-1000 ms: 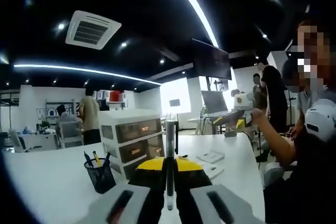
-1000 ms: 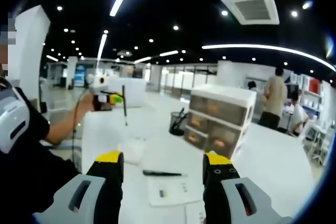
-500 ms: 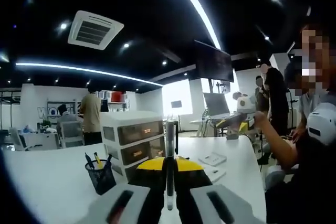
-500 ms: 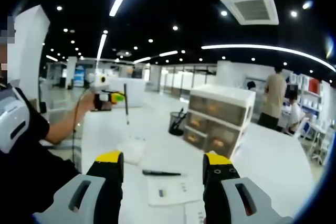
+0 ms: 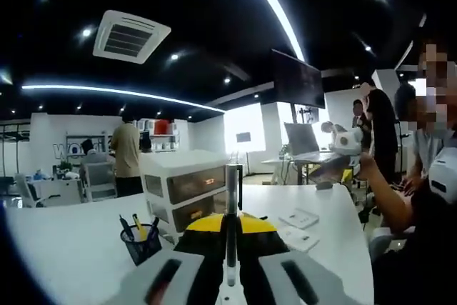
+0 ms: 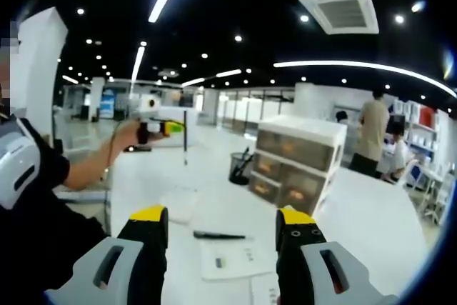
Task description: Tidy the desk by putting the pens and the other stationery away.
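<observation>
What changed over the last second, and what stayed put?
In the right gripper view, the left gripper, shut on a pen, moved right toward the pen cup. The right gripper stayed open and still; the loose pen stayed on the desk.

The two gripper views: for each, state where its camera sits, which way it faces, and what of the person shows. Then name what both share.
Left gripper view: rides on the left gripper, held above the white desk; its jaws clamp an upright pen; faces the drawer unit, with the person's forearm at right.
Right gripper view: rides on the open right gripper, facing across the desk; the person's sleeve shows at left.
Shared: drawer unit, mesh pen cup, left gripper with pen.
</observation>
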Tool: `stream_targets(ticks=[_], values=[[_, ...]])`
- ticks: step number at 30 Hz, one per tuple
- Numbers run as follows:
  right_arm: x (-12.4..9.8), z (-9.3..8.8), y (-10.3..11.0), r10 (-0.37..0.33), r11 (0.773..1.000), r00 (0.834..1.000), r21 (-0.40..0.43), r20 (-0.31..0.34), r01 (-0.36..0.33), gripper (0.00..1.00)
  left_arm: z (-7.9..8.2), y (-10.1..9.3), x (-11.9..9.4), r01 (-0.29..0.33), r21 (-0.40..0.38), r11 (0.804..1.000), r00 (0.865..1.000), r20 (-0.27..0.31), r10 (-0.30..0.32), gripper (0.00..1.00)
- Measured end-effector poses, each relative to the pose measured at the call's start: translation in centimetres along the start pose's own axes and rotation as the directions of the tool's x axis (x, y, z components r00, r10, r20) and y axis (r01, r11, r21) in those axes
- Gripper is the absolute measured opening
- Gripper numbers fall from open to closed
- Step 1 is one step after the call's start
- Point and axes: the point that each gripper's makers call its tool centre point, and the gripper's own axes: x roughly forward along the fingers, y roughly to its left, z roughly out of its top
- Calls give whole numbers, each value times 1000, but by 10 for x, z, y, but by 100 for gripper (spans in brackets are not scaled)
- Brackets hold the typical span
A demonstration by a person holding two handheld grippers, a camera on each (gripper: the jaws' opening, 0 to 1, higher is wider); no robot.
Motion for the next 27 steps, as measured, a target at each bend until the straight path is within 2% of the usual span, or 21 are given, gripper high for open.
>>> stream_targets(ticks=[3,9,18,26,27], values=[[-1,0,-1,-2,1000,1000,1,2,2,58,3,6,7,7,-12,1000,1000,6,-7,6],[-2,1,-3,-5,1000,1000,3,4,5,58,5,26,24,-22,-13,1000,1000,-11,22,6],[-2,1,-3,-4,1000,1000,1,5,4,58,-2,57,46,-64,-13,998,997,-54,64,6],[-4,0,-5,-10,1000,1000,6,6,10,58,-2,76,54,-96,-21,995,994,-55,95,6],[-4,0,-5,-11,1000,1000,6,6,11,58,-2,83,57,-107,-17,994,993,-59,105,6]])
